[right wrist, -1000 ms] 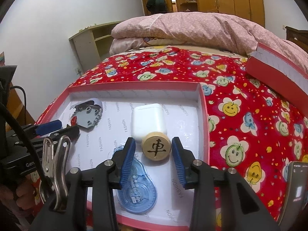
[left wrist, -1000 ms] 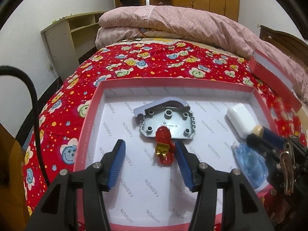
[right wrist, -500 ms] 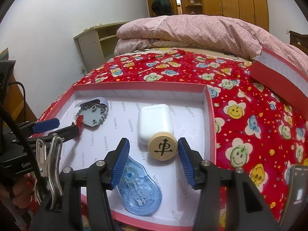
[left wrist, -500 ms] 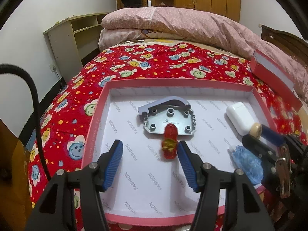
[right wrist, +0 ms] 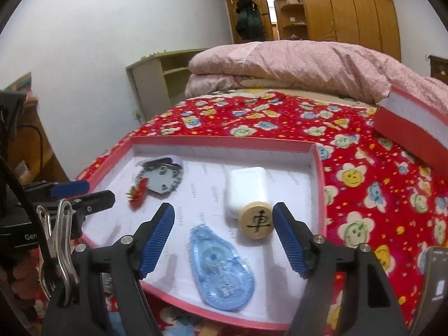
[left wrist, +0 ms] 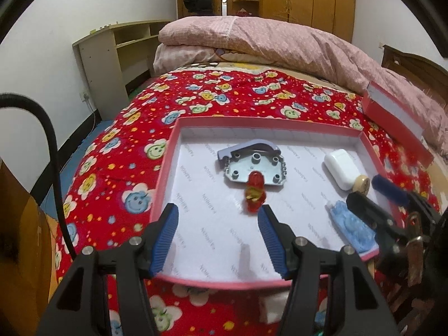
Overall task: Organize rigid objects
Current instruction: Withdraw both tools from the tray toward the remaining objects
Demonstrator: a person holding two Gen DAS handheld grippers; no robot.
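On a bed (left wrist: 224,103) spread with a red flower-print cover, a shallow pink box (left wrist: 168,168) with a white lining holds five small things. A grey plastic piece (left wrist: 254,165) lies toward the far wall of the box, and a small red figure (left wrist: 254,194) touches its near edge. To the right, a white case (right wrist: 246,193) lies flat with a round wooden chess piece (right wrist: 255,219), marked with a black character, touching its near end; a blue correction-tape dispenser (right wrist: 221,277) rests close to the box's near rim. The left tool (left wrist: 217,235) hangs over the near part of the box, its jaws apart and gripping nothing, the red figure just beyond its tips. The right tool (right wrist: 224,238) is opening, jaws spread wide on either side of the chess piece without touching it. A second pink box (right wrist: 414,123) sits at the right on the bed, beside a folded pink quilt (right wrist: 294,64).
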